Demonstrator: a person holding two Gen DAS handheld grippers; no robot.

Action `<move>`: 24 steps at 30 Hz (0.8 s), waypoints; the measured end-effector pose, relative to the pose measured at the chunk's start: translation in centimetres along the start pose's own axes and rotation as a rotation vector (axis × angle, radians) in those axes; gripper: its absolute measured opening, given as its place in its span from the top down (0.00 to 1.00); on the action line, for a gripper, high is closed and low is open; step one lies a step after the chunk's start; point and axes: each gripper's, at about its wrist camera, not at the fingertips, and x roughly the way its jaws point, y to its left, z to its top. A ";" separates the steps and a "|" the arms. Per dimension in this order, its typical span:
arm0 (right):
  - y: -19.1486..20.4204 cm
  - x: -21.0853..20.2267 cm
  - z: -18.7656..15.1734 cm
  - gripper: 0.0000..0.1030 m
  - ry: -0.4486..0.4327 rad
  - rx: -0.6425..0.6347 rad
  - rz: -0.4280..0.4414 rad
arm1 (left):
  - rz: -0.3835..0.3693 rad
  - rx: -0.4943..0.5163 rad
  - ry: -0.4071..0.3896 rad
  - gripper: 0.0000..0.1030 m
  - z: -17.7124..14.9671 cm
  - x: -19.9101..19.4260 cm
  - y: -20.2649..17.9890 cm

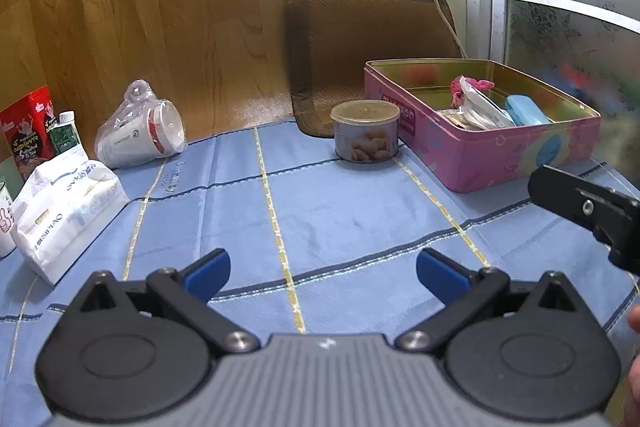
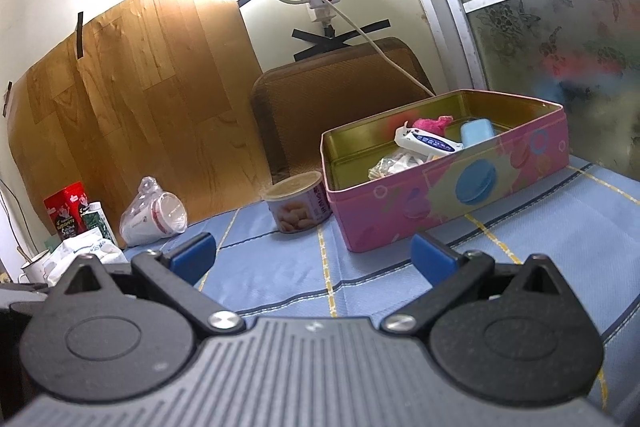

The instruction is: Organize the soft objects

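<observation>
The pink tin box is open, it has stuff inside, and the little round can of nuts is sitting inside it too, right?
Not quite. The pink tin box is open and holds stuff, but the round can is not inside it. It stands on the blue tablecloth, just outside the box at its left end. The right wrist view shows this clearly, and the left wrist view agrees.

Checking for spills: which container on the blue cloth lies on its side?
The plastic-wrapped white cup by the wood panel; the lidded snack can and pink tin stand upright.
</observation>
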 end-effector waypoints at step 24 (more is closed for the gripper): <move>0.4 -0.3 -0.4 0.00 -0.020 -0.004 -0.020 | -0.008 0.003 -0.009 0.00 -0.1 -0.5 0.2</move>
